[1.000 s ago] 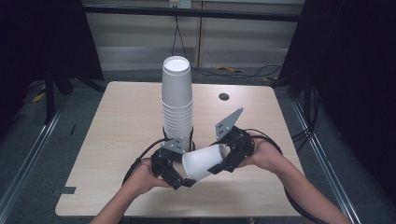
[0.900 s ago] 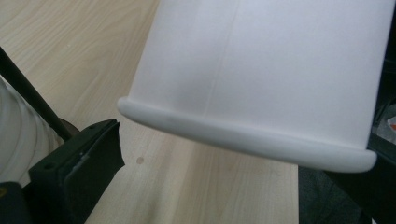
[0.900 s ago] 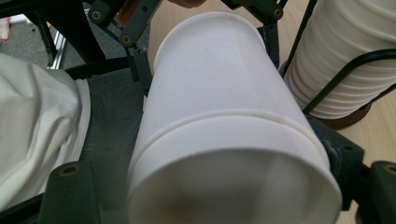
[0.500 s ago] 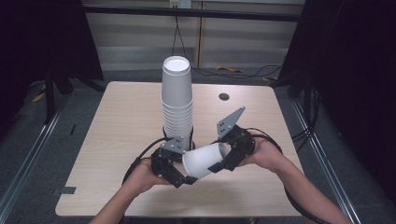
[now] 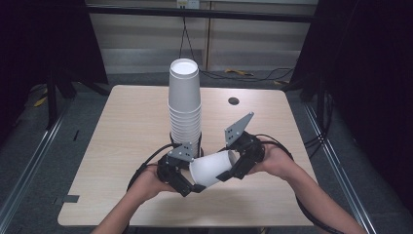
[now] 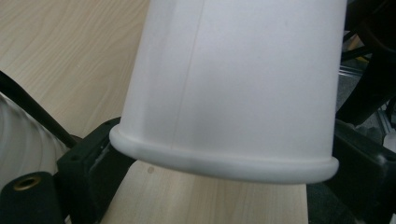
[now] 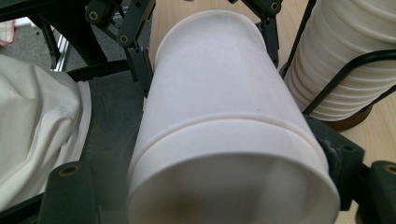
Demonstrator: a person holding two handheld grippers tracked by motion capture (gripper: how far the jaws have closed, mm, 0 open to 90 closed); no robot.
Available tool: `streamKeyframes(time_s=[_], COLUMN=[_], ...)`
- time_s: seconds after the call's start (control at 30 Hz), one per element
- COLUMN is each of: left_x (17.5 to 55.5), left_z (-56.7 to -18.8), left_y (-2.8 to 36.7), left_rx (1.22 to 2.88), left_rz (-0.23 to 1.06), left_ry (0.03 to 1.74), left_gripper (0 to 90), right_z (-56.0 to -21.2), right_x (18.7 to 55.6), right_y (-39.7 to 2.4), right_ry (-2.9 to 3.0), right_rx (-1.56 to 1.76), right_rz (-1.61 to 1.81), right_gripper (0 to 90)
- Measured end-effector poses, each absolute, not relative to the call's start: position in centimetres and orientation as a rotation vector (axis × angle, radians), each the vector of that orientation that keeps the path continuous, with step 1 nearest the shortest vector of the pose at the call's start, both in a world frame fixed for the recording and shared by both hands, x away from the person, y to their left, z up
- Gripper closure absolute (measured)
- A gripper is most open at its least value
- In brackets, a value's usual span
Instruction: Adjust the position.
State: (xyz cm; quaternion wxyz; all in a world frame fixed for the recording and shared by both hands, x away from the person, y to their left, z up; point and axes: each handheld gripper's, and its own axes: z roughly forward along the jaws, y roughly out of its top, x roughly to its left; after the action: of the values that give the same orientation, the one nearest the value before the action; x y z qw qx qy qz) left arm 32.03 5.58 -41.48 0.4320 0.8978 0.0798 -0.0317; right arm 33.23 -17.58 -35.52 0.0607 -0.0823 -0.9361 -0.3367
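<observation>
A white paper cup (image 5: 212, 168) lies on its side in the air above the table's near edge, held between both grippers. My left gripper (image 5: 194, 180) has just been closing, and its jaws now press on the rolled rim end (image 6: 233, 84). My right gripper (image 5: 233, 165) is shut on the base end (image 7: 219, 107). A ridge circles the cup midway, like the rim of a second nested cup. A tall stack of upside-down white cups (image 5: 185, 107) stands just behind the left gripper.
The light wooden table (image 5: 122, 126) has a small dark round spot (image 5: 234, 101) at the back right. The stack's ribbed side (image 7: 345, 60) rises close on the right of the right gripper view, with black cable across it. Dark floor and rails flank the table.
Both hands and the cup stay where they were. The left jaws look slightly closer around the cup's rim end.
</observation>
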Motion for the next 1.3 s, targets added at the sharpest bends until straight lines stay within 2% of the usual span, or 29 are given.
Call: streamKeyframes(time_s=[0.67,1.3], left_x=[32.05,32.05], left_z=[-40.87,-40.91], left_y=[5.73,5.39], left_rx=[2.240,2.244], left_rz=[-0.063,-0.069], left_ry=[0.202,0.172], left_gripper=[11.6,7.0], right_z=[-36.05,-36.13], right_x=[33.16,33.09], right_y=[-18.24,-18.33], right_ry=[-2.827,-2.828], right_rx=[-0.244,-0.206], right_rz=[-1.042,-1.027], right_gripper=[23.6,23.6])
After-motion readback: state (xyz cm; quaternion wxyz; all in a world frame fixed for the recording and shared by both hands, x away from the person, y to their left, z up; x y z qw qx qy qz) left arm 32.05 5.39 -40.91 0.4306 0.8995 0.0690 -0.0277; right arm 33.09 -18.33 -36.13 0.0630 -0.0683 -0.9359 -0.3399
